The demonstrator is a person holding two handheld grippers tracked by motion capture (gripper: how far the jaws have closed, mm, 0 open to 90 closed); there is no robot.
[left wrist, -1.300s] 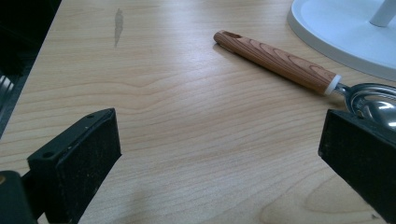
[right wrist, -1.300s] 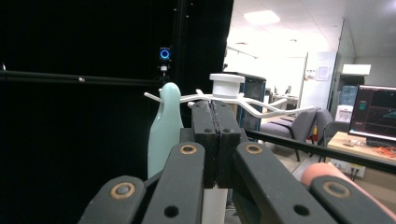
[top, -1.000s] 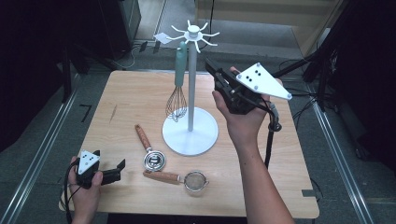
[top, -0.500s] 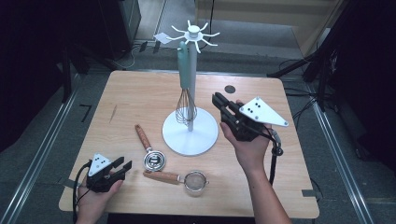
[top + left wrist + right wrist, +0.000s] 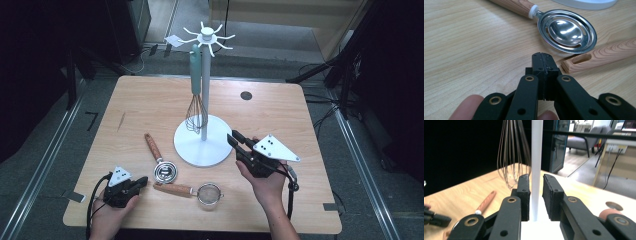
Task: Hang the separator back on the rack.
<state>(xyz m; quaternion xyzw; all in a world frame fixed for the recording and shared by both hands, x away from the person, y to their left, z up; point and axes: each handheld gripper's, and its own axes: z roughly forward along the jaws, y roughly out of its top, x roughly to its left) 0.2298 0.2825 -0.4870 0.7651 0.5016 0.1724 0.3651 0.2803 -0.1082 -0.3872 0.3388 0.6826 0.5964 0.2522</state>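
the left gripper (image 5: 142,181) sits low at the near left corner of the table (image 5: 150,100), a little closer to the utensils than a second ago, and its jaws have just been closing: they now meet face to face with nothing between them, as the left gripper view shows. just ahead of them lies the end of the strainer's wooden handle (image 5: 599,56), and beside it the shiny egg separator (image 5: 567,33), neither touched. so the left hand looks poised to pick up one of these two, but would have to spread its jaws again first.

the right gripper (image 5: 239,138) has dropped from up near the rack's top to table height, beside the white base of the rack (image 5: 202,145). its jaws have just been opening a little; they stand narrowly apart, empty, with the rack's pole (image 5: 536,157) seen through the gap but farther off.

beyond, the whisk (image 5: 196,107) hangs from a hook on the rack, free of both grippers, which suggests it is done and the two utensils on the table remain.
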